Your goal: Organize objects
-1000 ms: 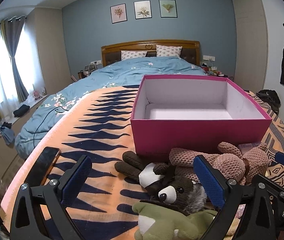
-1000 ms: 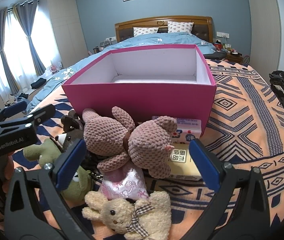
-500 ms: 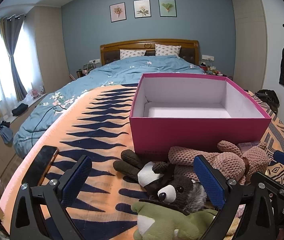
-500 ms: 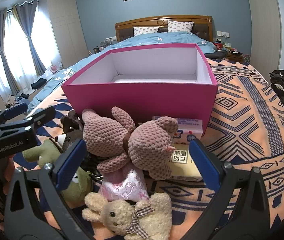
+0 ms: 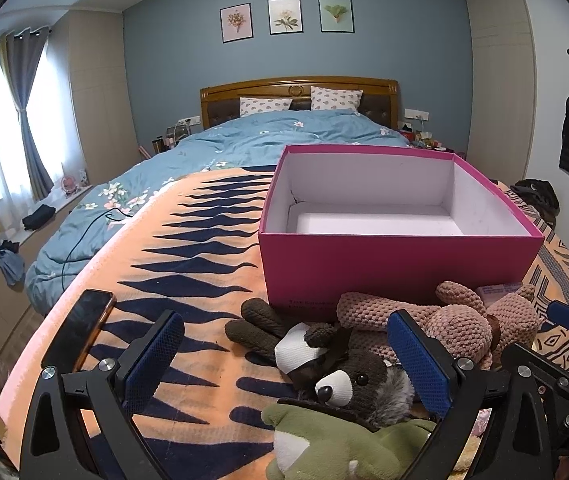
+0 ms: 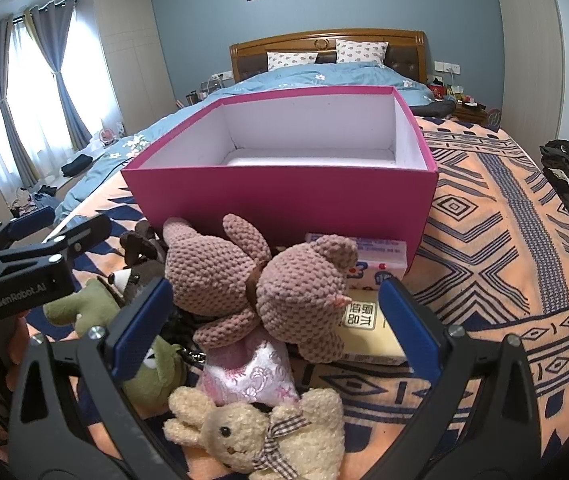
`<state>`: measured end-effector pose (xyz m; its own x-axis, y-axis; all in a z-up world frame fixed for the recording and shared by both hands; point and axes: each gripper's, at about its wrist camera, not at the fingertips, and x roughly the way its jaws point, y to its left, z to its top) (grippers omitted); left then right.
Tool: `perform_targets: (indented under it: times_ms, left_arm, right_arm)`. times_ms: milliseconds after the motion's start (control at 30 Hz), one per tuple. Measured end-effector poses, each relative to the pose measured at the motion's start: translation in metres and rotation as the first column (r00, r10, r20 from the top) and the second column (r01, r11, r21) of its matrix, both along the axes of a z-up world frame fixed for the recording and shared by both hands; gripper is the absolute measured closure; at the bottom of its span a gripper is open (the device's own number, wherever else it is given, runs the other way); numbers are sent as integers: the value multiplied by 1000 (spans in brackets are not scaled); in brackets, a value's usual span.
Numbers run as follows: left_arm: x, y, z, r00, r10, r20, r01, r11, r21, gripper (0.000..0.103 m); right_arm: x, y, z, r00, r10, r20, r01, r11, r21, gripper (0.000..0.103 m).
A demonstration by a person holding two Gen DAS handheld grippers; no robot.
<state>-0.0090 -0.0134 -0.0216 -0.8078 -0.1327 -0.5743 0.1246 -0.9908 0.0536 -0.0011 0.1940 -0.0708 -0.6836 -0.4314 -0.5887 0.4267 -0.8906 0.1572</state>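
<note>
An empty pink box (image 5: 396, 264) (image 6: 284, 200) stands open on the orange patterned blanket. In front of it lies a pile of toys: a pink knitted bear (image 6: 256, 276) (image 5: 460, 320), a brown raccoon plush (image 5: 348, 376), a green plush (image 5: 336, 444) (image 6: 96, 312), a cream bunny (image 6: 260, 432), a pink satin pouch (image 6: 248, 372) and tissue packs (image 6: 368, 320). My left gripper (image 5: 284, 364) is open over the raccoon. My right gripper (image 6: 276, 320) is open around the knitted bear, not touching it.
A black phone (image 5: 80, 328) lies on the blanket (image 5: 188, 280) at the left edge. The blue duvet (image 5: 244, 140) and headboard are beyond the box. Clothes lie on the floor at the right (image 6: 564, 164).
Both views have hardly shifted; the left gripper has drifted slightly. Both grippers stay open and the toys have not moved.
</note>
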Motion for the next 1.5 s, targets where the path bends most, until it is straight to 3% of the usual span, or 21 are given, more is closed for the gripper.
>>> perform_targets:
  times_ms: [500,633,767,933,1000,1200,1367,1500]
  left_arm:
    - [-5,2,-5,1000,-19,22,19,1000,-1,0]
    - [-9,0,-6,998,-47,34,46,999,7,0]
    - [-14,2,-9,993,-106,52,105,994,18,0]
    - [-18,6,-9,981,-185,59,182,982,45,0]
    - [-18,9,-10,970,-234,67,230,971,62,0]
    - [-16,23,-15,915,-388,107,376,919,117,3]
    - [-14,22,-5,877,-473,83,445,865,233,26]
    - [-7,21,14,851,-523,42,495,827,267,40]
  right_arm:
    - [-10,4,-5,1000,-2,30,2,1000,8,0]
    - [-21,9,-8,997,14,73,-12,1000,-27,2]
    - [-32,9,-15,987,70,143,-61,996,-69,25]
    - [-39,13,-21,977,103,187,-80,989,-124,33]
    - [-42,17,-23,974,105,201,-77,987,-141,45]
    - [-37,27,-17,976,126,178,-95,981,-171,52]
    - [-28,30,3,982,134,131,-109,977,-181,53]
    - [-22,29,25,986,144,78,-129,976,-175,54]
